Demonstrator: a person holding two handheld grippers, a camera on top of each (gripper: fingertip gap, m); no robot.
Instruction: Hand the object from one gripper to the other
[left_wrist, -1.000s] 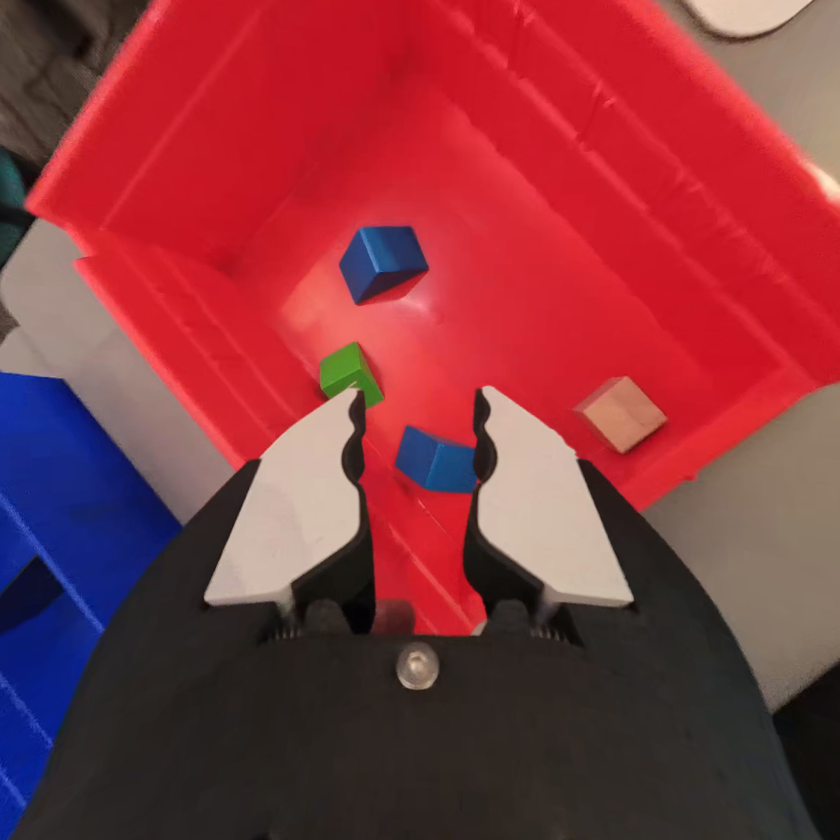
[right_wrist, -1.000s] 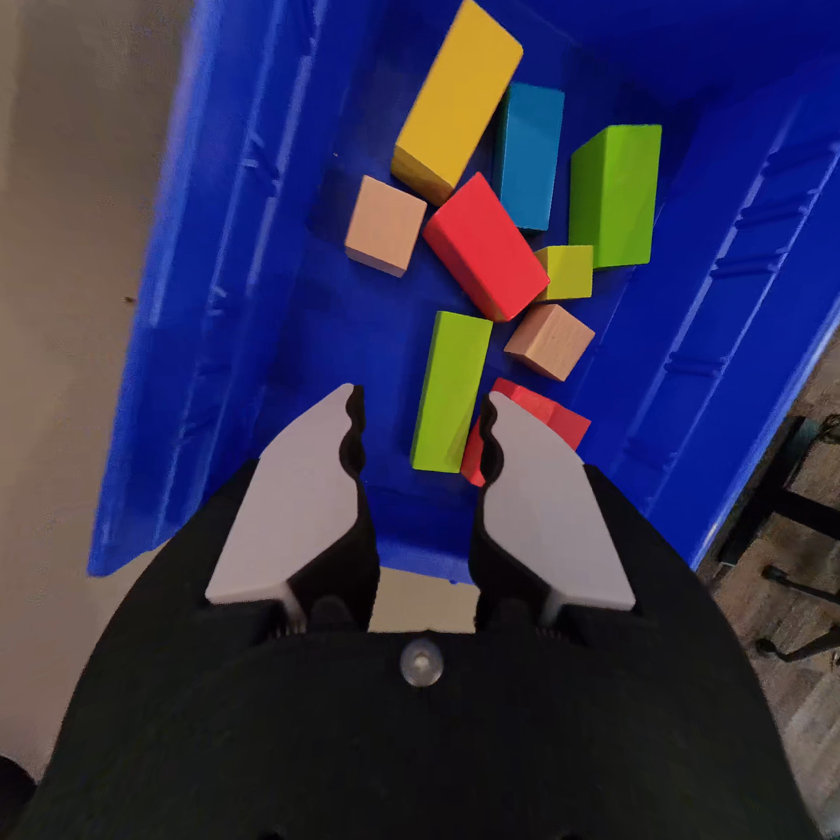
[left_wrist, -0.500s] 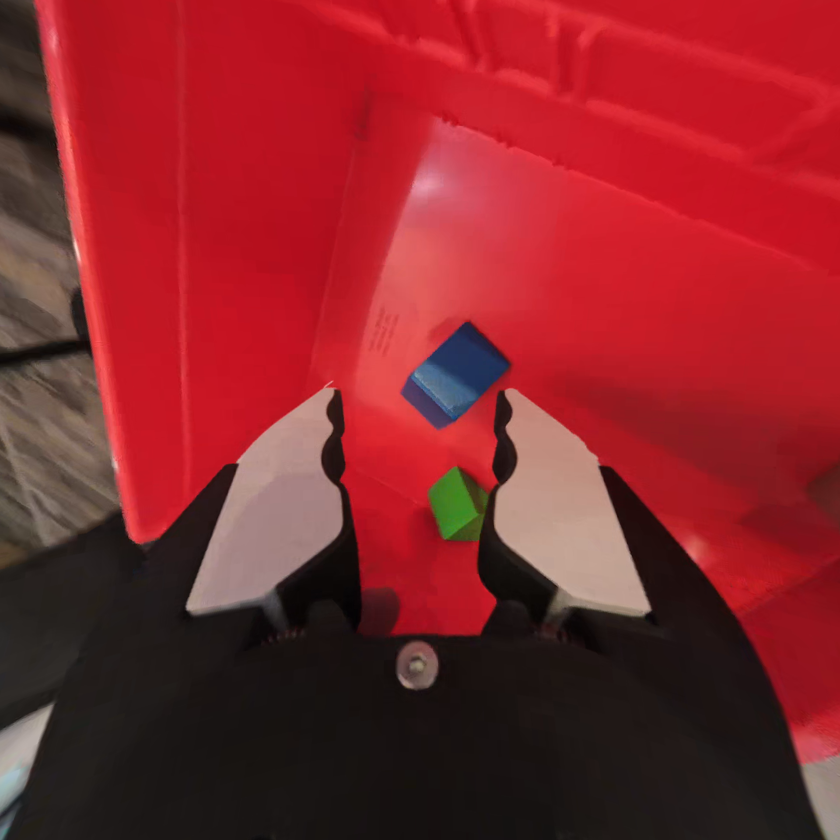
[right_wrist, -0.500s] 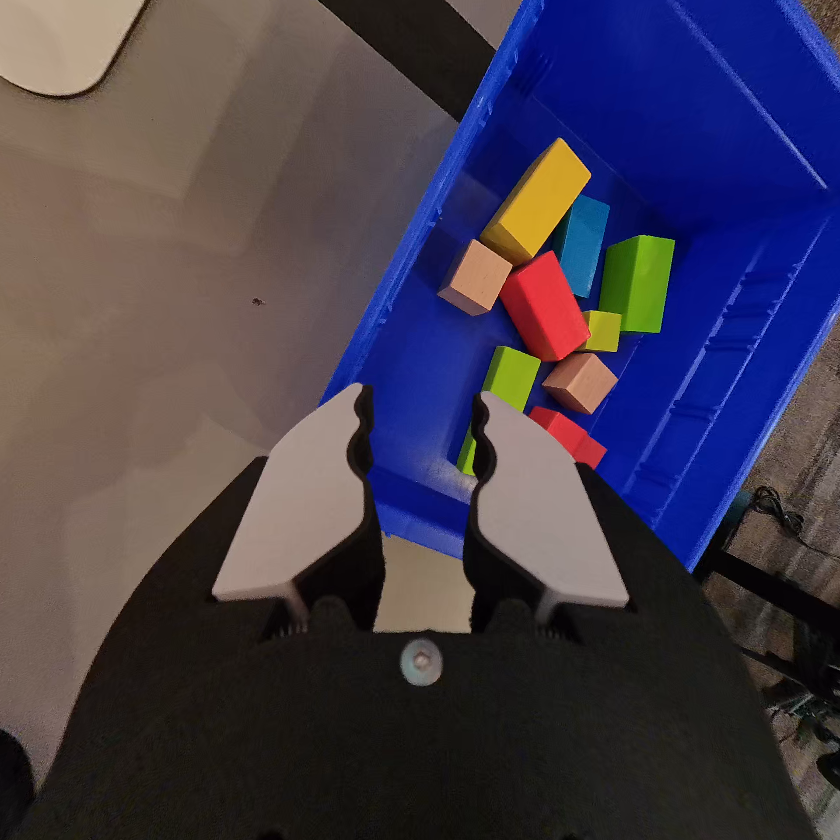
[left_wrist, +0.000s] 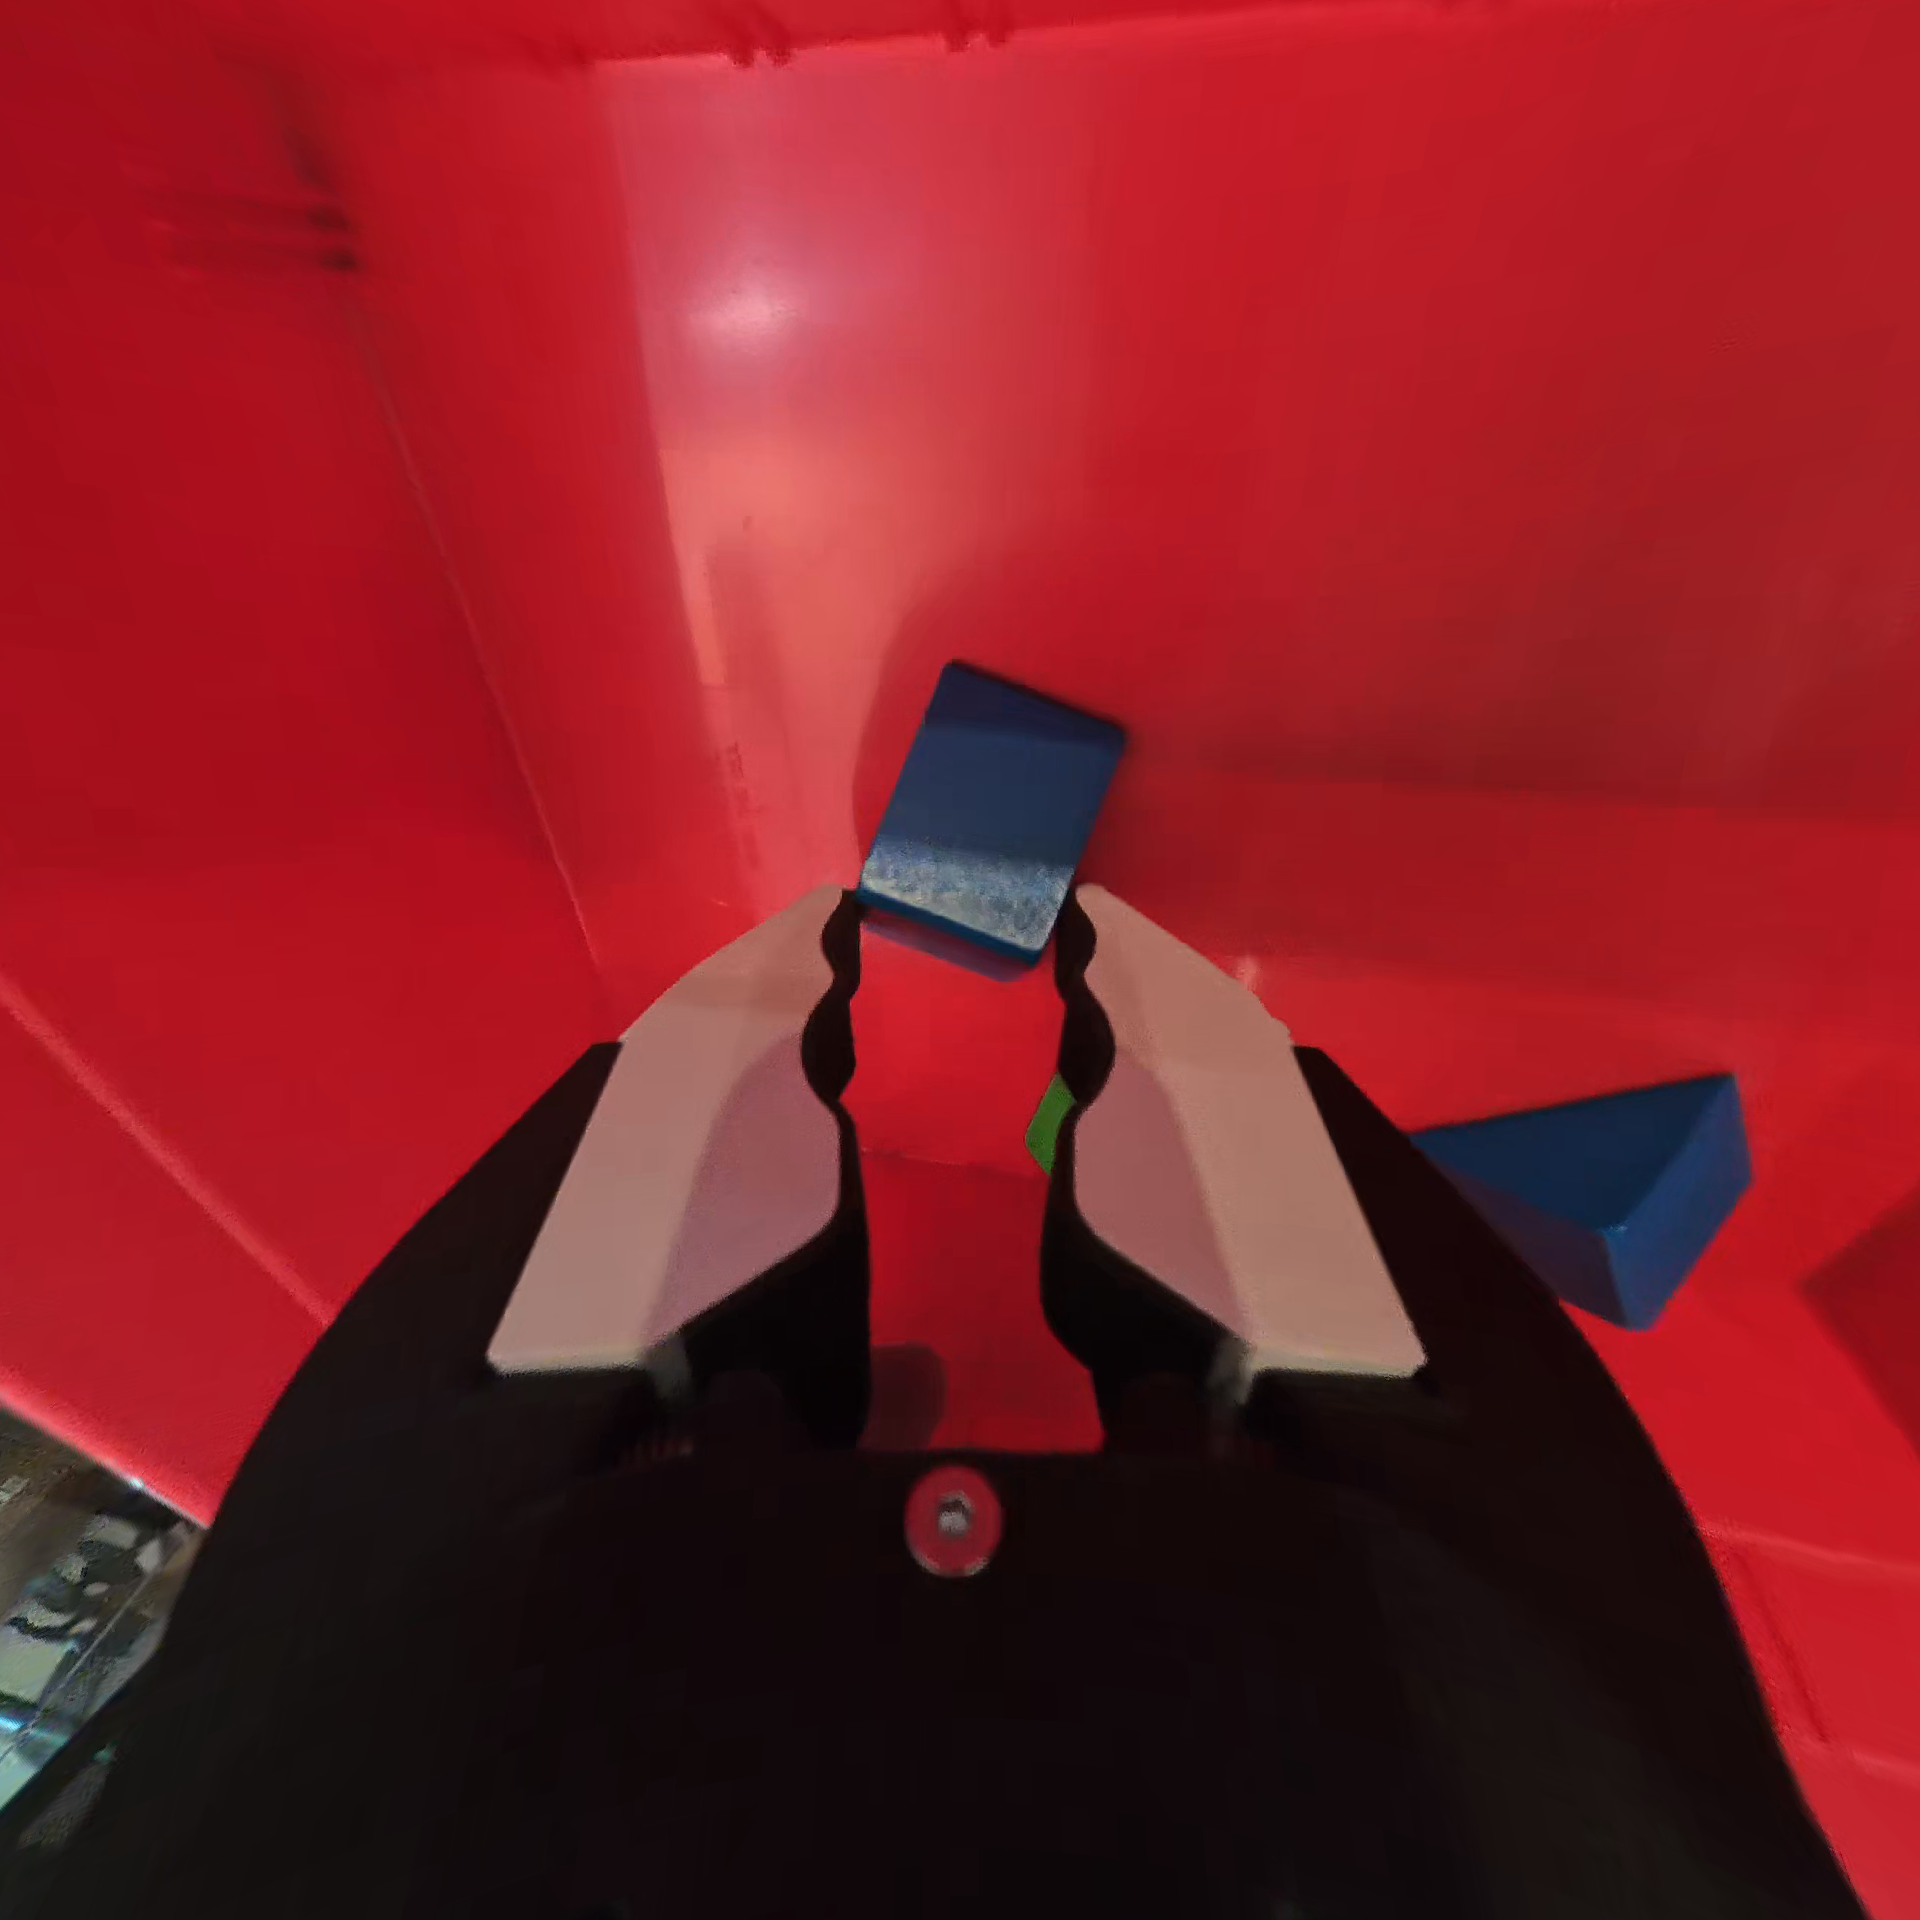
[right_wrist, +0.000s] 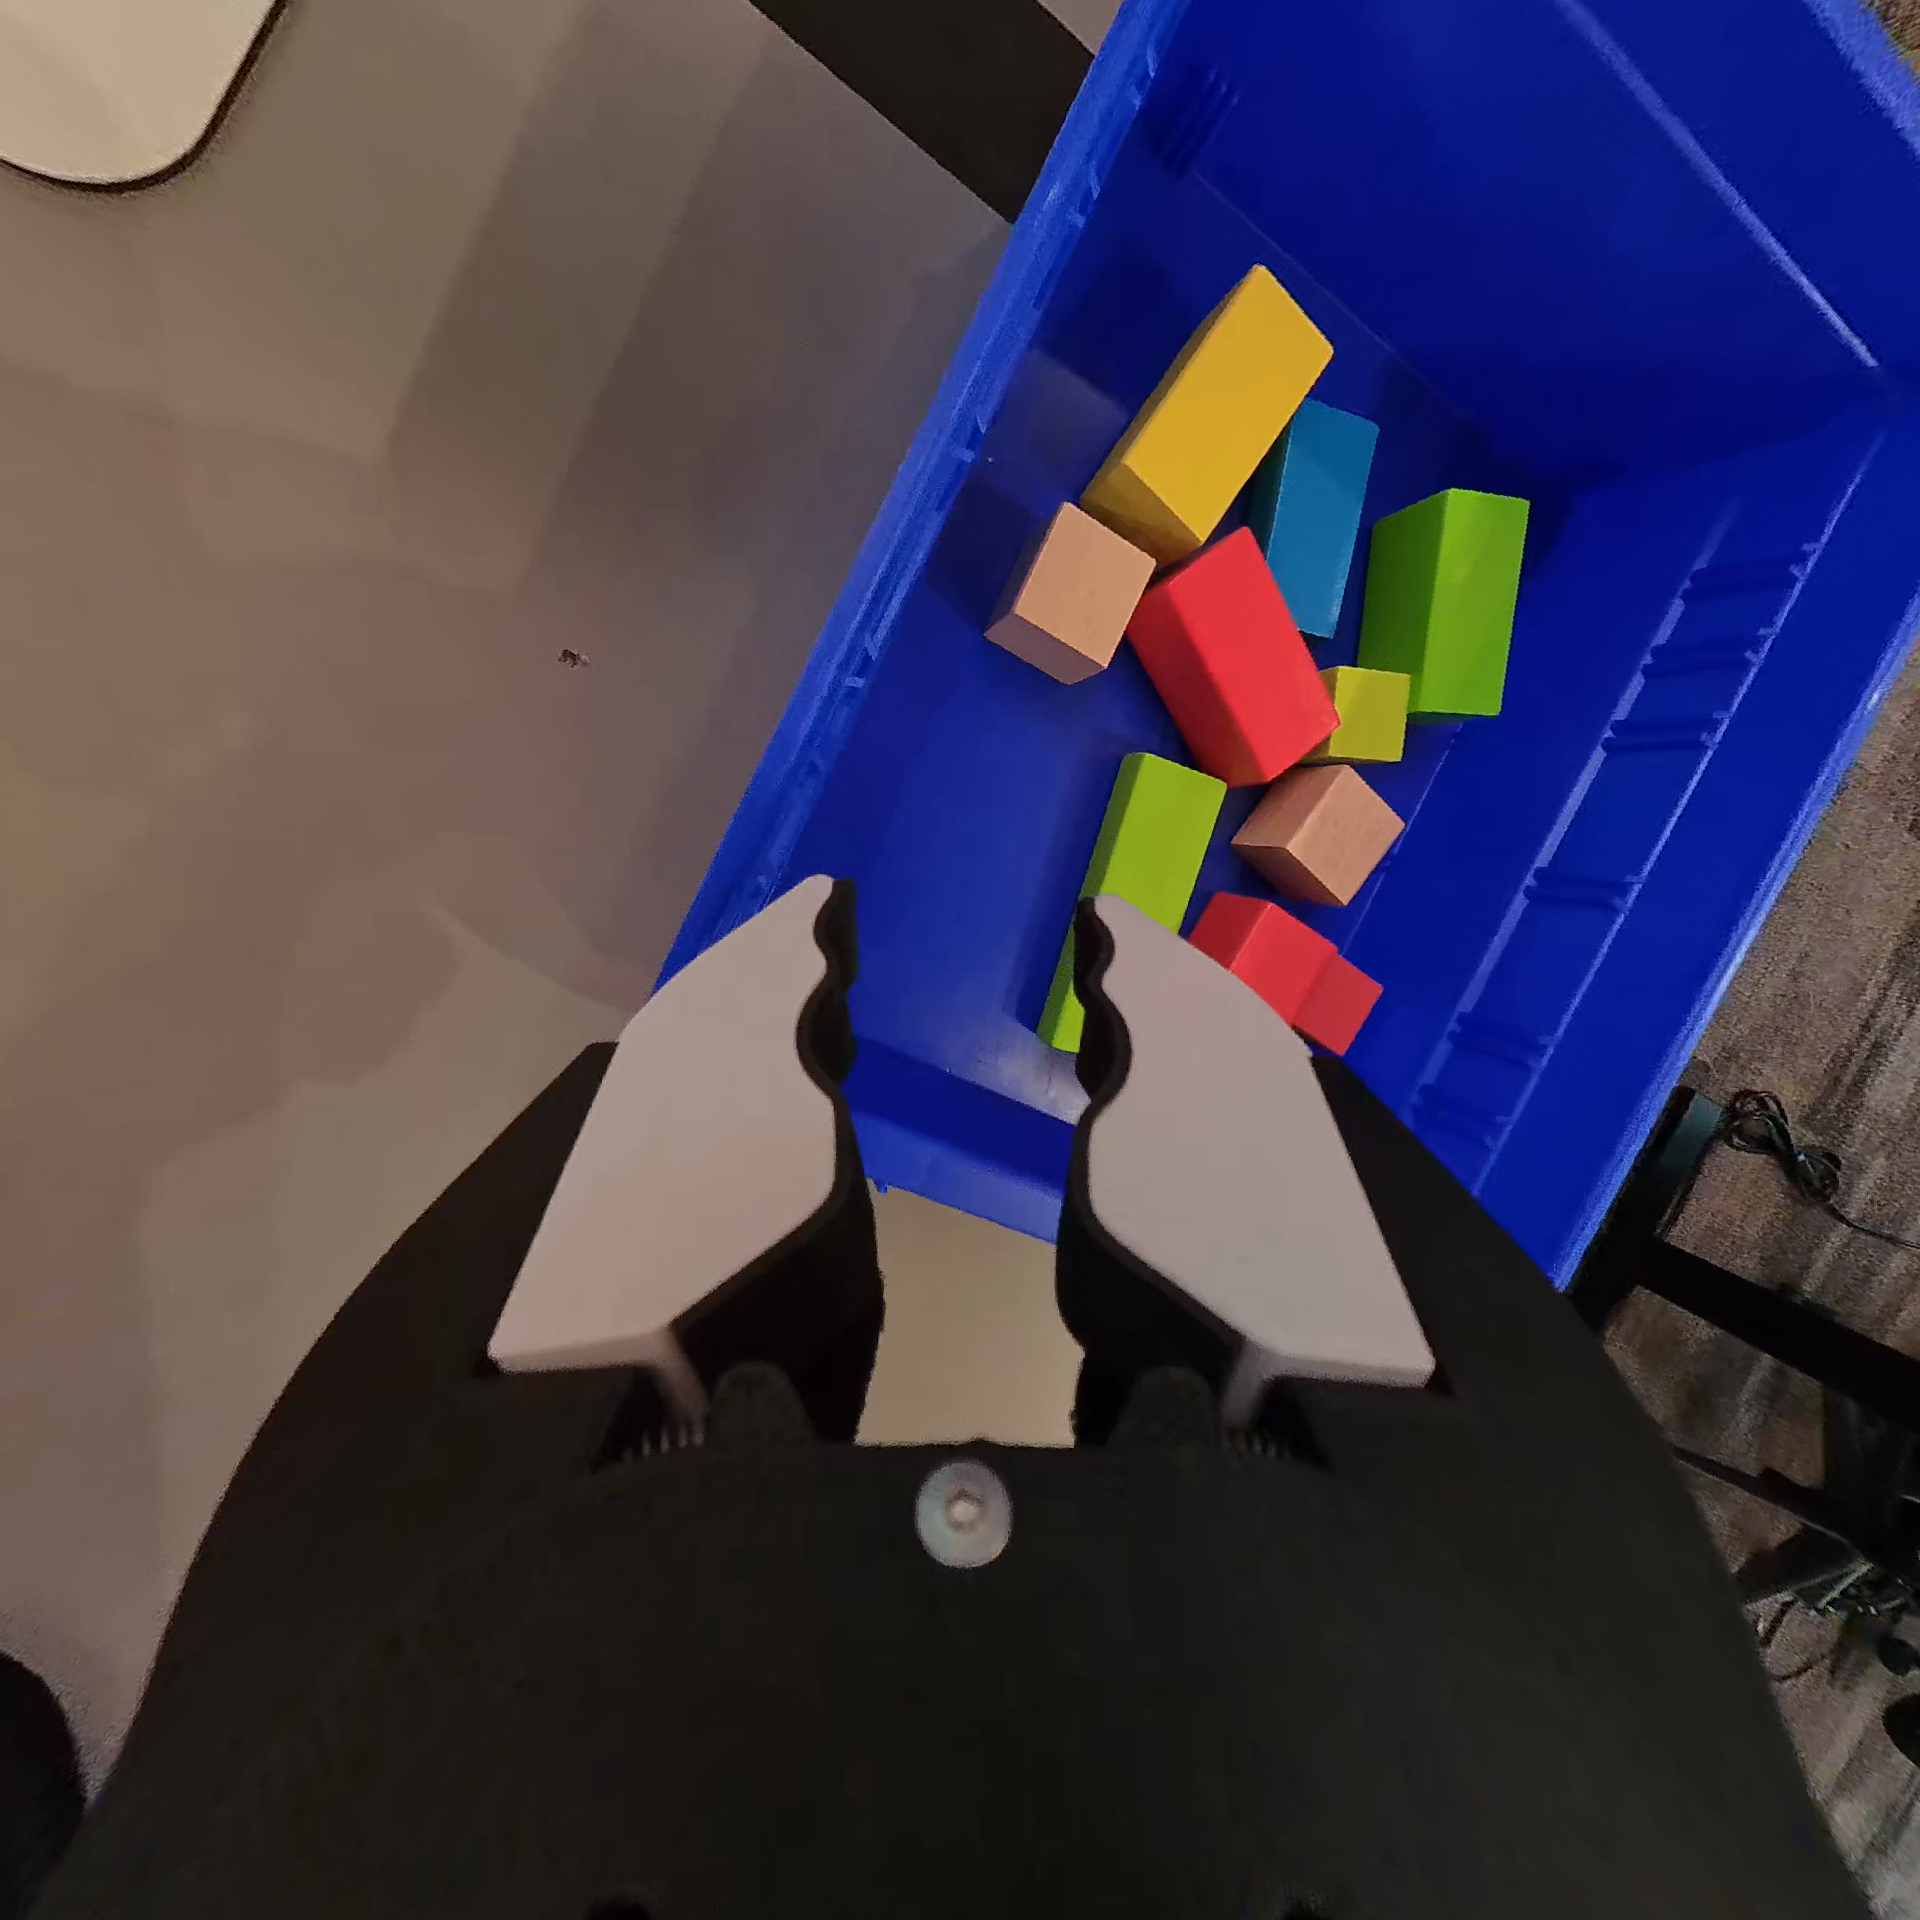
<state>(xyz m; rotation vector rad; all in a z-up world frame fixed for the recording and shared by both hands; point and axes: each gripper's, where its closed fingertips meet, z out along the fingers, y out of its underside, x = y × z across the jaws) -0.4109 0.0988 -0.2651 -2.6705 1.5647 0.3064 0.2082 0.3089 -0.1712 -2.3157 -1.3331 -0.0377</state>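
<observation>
Blue block (left_wrist: 982, 831): rigid painted wood, likely light, slick-faced. Your left gripper (left_wrist: 958, 920) pinches its near end; seat deeper. Right gripper (right_wrist: 961, 940): parted, empty.

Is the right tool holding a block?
No. The right tool is open and bare, above the blue bin's near edge.

1. You won't find any legible text in either view.
2. Left wrist view: faint moulded or printed marks on the red bin (left_wrist: 1351, 468) floor, at about 9 o'clock from the blue block (left_wrist: 987, 821). They are too blurred to read.
3. Right wrist view: no labels, numbers or signs readable on the blue bin (right_wrist: 1714, 935) or the blocks in it.
</observation>
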